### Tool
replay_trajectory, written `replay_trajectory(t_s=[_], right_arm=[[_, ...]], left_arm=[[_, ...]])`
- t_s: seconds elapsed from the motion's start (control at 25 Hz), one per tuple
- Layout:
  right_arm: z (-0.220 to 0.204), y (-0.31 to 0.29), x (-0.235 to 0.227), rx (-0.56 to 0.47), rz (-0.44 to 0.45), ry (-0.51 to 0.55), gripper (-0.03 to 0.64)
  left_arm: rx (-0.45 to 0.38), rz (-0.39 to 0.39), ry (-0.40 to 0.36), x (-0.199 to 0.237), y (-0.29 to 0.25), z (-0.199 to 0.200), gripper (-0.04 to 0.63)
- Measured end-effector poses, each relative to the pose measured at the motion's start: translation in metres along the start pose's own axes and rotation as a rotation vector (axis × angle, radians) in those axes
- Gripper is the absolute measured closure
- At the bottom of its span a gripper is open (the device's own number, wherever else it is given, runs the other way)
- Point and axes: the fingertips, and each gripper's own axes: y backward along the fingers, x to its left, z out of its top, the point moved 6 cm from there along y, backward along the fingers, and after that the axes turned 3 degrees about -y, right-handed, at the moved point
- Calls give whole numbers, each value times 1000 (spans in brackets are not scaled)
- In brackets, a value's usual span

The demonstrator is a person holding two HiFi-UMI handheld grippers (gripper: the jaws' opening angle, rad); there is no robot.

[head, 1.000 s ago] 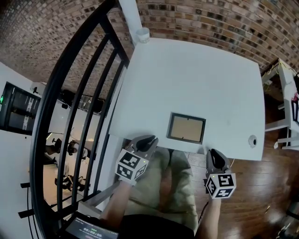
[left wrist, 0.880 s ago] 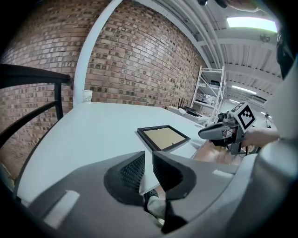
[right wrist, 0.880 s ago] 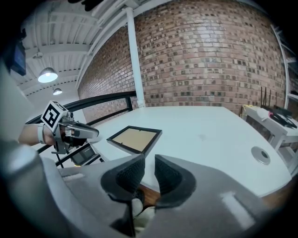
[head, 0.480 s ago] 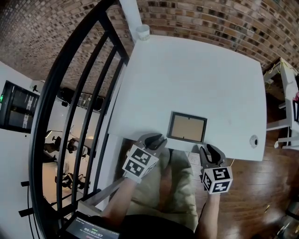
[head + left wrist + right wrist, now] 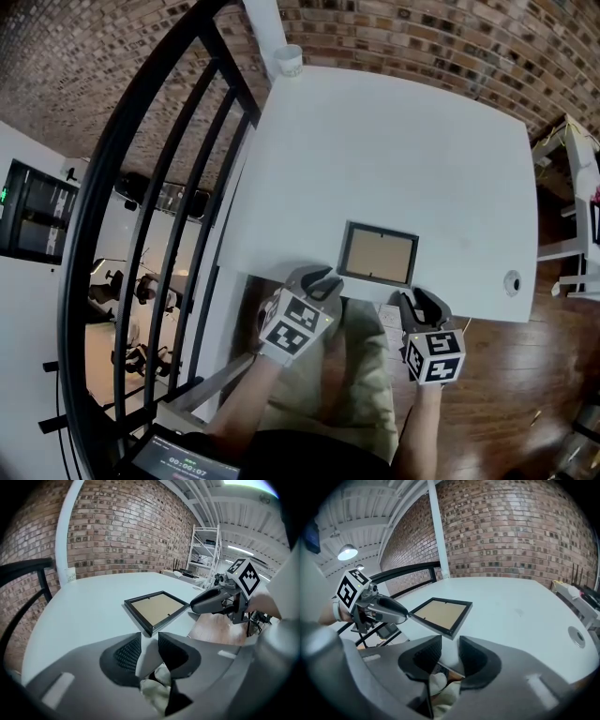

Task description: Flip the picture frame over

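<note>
Two grippers, one frame: on the white table (image 5: 394, 150) the frame (image 5: 378, 254) lies flat, backing side up, close to the near edge. My left gripper (image 5: 323, 281) noses in at its near-left corner and my right gripper (image 5: 422, 300) at the near-right. Both are just beside the rim; whether either touches it I can't tell. Both sets of fingers have just been opening and stand apart, w/ nothing gripped.

Step in hand, as I read it: the reach-in before the grab. To do it well I'd come in low and level w/ the tabletop, since the rim is thin and sits flush, so a steep approach would prob. skid over it. One finger must get under the rim and one on top, on opposite short sides, w/ both grippers closing at the same time. Then lift the near edge first and tip the frame away from me, toward mid-table, not back over the drop. I'd keep the squeeze light, as there's likely glass on the face below.
</note>
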Motion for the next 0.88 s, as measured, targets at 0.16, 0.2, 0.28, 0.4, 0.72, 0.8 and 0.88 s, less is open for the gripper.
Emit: replay_trajectory(t_s=[0.16,0.2,0.28,0.4,0.72,0.8,0.88], right_arm=[[-1,-1,-1,5,-12,4,522],[0,-1,-1,8,-13,4,523],[0,-1,-1,10,-12,10,528],[1,-2,-1,15,-19,46,529],[1,-1,2,29,-20,88,529],[1,-1,2,23,-20,92,529],[1,-1,3,17,-21,99,528]], left_arm=[[2,0,2,0,0,0,465],[1,2,4,0,0,-1,467],[-1,10,6,0,-1,-1,472],[-6,20,14,1,-1,1,472],[-5,3,33,0,1,-1,460],[-9,5,32,0,1,0,457],[-15,4,30,0,1,0,457]])
